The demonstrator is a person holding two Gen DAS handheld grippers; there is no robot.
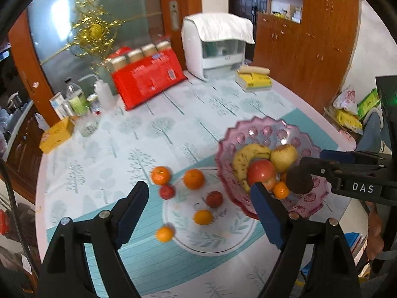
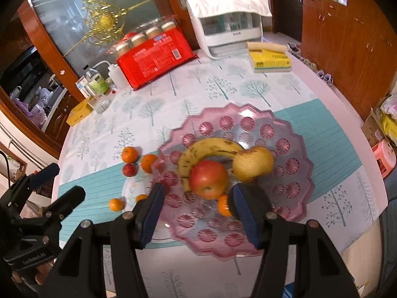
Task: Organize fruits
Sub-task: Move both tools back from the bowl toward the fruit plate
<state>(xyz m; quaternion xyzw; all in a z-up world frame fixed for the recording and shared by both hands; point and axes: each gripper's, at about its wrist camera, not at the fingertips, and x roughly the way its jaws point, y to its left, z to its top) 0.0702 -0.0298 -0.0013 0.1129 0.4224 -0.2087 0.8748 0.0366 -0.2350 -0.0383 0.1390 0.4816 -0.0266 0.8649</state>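
While the right fingers [image 2: 196,213] hold nothing over the bowl [image 2: 292,134], the wide-open, empty left fingers [image 1: 201,213] hang nearer the small oranges [image 1: 203,216] on the plate [image 1: 238,245].

"DAS" on the right tool [image 1: 301,181], red pack's [image 1: 148,80] print too blurred to read

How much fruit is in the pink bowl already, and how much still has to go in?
Done: pink bowl holds a banana, apple, pear and a small orange. In hand: nothing; both pairs of fingers look empty. Left: small oranges and red fruits on and beside the plate.
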